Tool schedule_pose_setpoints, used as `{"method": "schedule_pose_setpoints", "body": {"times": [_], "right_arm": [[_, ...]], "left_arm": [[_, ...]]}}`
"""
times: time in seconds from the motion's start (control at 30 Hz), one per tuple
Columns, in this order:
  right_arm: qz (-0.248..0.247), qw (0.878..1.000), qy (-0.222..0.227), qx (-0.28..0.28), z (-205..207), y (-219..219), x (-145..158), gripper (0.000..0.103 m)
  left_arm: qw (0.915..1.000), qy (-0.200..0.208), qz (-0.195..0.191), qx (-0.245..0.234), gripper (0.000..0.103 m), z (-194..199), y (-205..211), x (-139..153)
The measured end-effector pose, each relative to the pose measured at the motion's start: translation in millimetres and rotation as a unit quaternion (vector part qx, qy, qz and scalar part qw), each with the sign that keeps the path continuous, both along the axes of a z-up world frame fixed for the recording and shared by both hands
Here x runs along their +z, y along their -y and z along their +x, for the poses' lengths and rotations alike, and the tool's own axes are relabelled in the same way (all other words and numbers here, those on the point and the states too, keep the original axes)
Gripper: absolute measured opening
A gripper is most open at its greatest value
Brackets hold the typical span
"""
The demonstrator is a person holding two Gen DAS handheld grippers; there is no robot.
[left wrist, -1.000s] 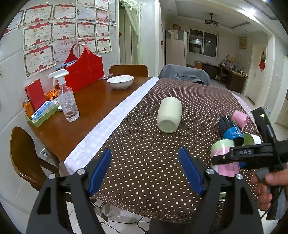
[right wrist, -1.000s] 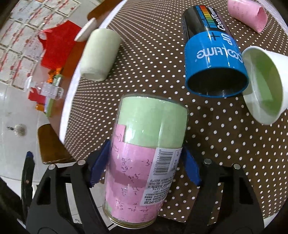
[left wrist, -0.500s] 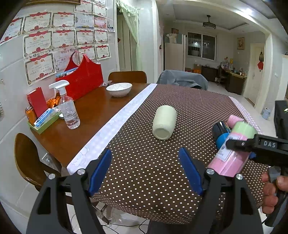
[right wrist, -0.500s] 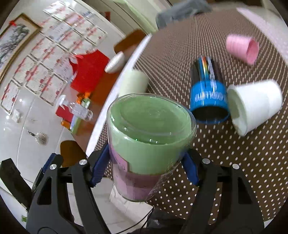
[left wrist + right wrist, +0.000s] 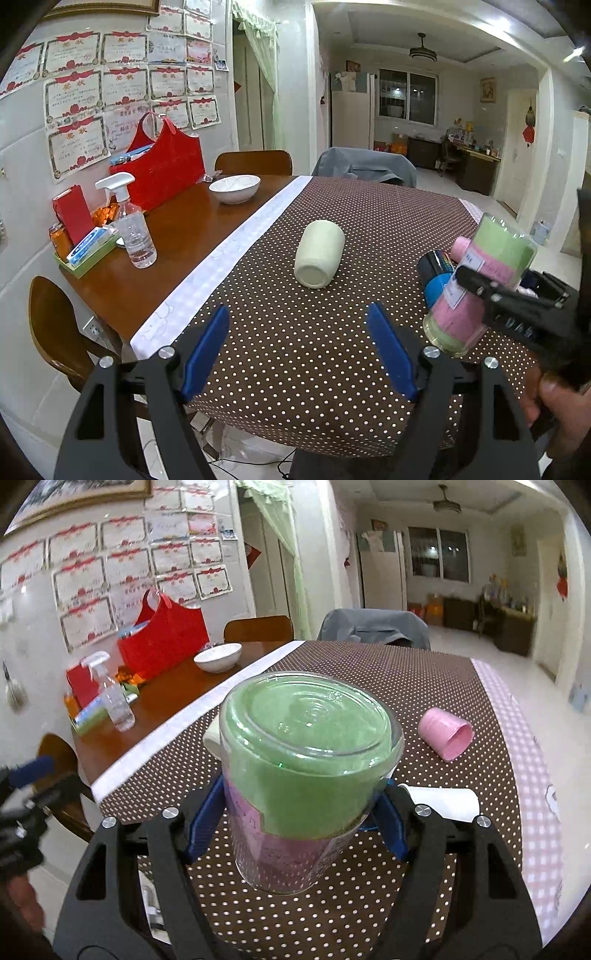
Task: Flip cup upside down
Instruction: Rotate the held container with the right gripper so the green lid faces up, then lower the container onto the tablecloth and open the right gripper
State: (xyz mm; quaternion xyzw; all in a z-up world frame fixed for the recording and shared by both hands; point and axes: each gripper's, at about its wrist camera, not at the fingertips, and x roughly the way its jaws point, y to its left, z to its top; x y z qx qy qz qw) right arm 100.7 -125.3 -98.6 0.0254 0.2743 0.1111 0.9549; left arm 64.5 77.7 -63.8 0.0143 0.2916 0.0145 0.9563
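Note:
My right gripper [image 5: 295, 812] is shut on a clear cup with green and pink paper lining [image 5: 306, 768]. The cup is upside down, its closed green base toward the camera, tilted slightly. In the left wrist view the same cup [image 5: 476, 284] leans above the table's right side, its mouth just over the dotted cloth, held by the right gripper [image 5: 480, 291]. My left gripper [image 5: 299, 347] is open and empty over the near table edge.
A pale green cup [image 5: 319, 253] lies on its side mid-table. A black-and-blue cup [image 5: 436, 273], a pink cup [image 5: 447, 736] and a white cup [image 5: 443, 799] lie on their sides at the right. A bowl [image 5: 234, 188], spray bottle [image 5: 133, 225] and red bag [image 5: 162, 166] stand on the bare wood at the left.
My right gripper has lifted the green-and-pink cup off the cloth and turned it from lying on its side to base-up. The left gripper has stayed open in place.

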Motion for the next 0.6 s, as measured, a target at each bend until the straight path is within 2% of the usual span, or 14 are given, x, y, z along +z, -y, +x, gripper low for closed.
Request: {"method": "schedule_pose_setpoints", "body": {"times": [0.17,0.6], "right_arm": [[-0.028,1.0,0.003,0.0,4,-7,-13,0.071],[-0.07,0.997,-0.03,0.005,20,-21,-45,0.072]], "left_arm": [[1.0,-0.004,-0.004,0.008,0.076,1,-3,-1],[0.9998,-0.009,-0.01,0.017,0.076,3,-13,-6]]}}
